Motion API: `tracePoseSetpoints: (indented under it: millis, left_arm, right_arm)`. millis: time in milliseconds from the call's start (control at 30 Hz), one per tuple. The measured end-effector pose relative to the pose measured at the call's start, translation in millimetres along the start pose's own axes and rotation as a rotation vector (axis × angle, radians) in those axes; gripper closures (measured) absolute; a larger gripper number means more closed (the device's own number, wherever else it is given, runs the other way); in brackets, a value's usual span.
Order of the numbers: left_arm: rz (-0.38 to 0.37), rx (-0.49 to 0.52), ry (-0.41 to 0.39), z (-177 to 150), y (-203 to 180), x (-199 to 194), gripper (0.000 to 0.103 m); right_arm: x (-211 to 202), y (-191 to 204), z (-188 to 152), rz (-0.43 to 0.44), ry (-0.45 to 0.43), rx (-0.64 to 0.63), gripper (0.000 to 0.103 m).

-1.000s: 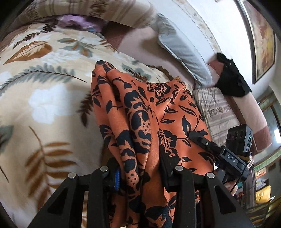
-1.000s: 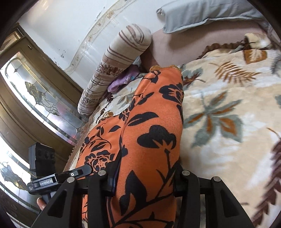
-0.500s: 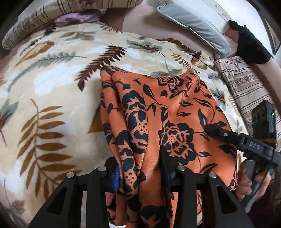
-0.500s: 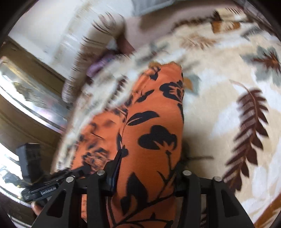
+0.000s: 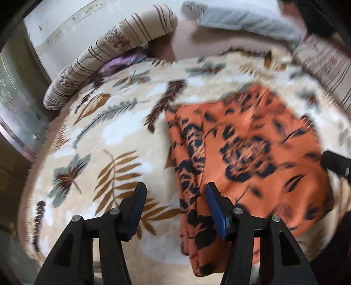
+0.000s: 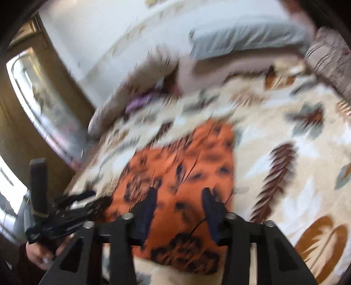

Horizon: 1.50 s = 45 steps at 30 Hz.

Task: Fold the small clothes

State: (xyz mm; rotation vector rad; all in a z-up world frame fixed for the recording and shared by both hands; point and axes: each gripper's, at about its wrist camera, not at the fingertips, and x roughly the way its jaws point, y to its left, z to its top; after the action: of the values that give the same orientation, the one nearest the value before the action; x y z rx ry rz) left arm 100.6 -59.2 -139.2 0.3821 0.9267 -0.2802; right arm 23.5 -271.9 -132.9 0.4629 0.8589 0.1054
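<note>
- Striped beige fabric covers the bolster pillow (image 5: pixel 105 57) curving along the upper left of the left wrist view, with a purple cloth (image 5: pixel 122 62) tucked against it.
- The leaf-print blanket (image 5: pixel 87 140) fills the left and centre of that view, cream with brown and grey fronds.
- The left gripper (image 5: pixel 175 193) stands at the bottom centre, its jaws spread wide and holding nothing; the right finger's blue pad sits just over the left edge of the garment.
- The orange garment (image 5: pixel 252 157), black floral print, lies flat on the blanket in the centre right of the frame, with bunched folds along its left edge.
- A grey pillow (image 5: pixel 241 19) lies across the top right, above the garment.
- In the right wrist view, heavily blurred, the left gripper appears at the lower left with the person's hand (image 6: pixel 37 254) on its handle.
- The right gripper (image 6: pixel 179 197) sits at the bottom centre, jaws apart and gripping nothing, the garment showing between and beyond its fingers.
- Whether its fingertips touch the fabric is hard to tell through the blur.
- The blanket spreads across the right side of this frame.
</note>
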Motion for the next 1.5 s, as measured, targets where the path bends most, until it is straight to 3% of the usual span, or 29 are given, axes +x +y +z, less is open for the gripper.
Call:
tracePoseSetpoints:
  millis: [67,133,200,300,367,467,600,733,833,1233,1500]
  left_arm:
    - [0.011,-0.001,0.003,-2.8,-0.6,1.4,0.046]
    - [0.018,-0.002,-0.014,-1.0,1.6,-8.3,0.046]
    - [0.008,-0.016,-0.040,0.5,3.6,-23.7,0.046]
    - [0.004,-0.059,-0.095,4.1,12.3,-49.3,0.046]
    - [0.008,-0.083,-0.130,6.8,16.7,-66.6,0.043]
    - [0.025,-0.113,-0.197,8.2,20.5,-93.7,0.031]
    - [0.045,-0.121,-0.281,8.0,19.3,-126.4,0.027]
    - [0.049,-0.129,-0.341,7.5,16.0,-155.0,0.012]
    - [0.061,-0.136,-0.389,6.2,14.7,-174.2,0.011]
    - [0.119,-0.155,-0.443,0.0,12.5,-203.2,0.003]
    - [0.100,-0.173,-0.416,-4.4,18.7,-196.9,0.003]
  right_arm:
    - [9.2,-1.2,-4.7,-0.048,0.031,-0.009,0.063]
    - [-1.9,1.6,-0.4,-0.035,0.015,-0.002,0.063]
    - [-18.5,3.9,2.4,0.000,-0.019,0.015,0.063]
    - [-41.4,17.0,-0.5,-0.042,-0.084,-0.027,0.062]
    - [-55.6,28.5,-1.7,-0.055,-0.115,-0.050,0.061]
    - [-84.9,43.5,-7.4,-0.107,-0.191,-0.075,0.050]
    - [-115.0,57.5,-10.0,-0.137,-0.270,-0.094,0.049]
    - [-138.0,69.1,-16.2,-0.149,-0.323,-0.104,0.049]
    - [-151.7,78.3,-21.8,-0.162,-0.356,-0.119,0.047]
    - [-159.8,91.4,-29.9,-0.184,-0.385,-0.157,0.045]
    - [-165.7,94.2,-26.1,-0.218,-0.407,-0.134,0.045]
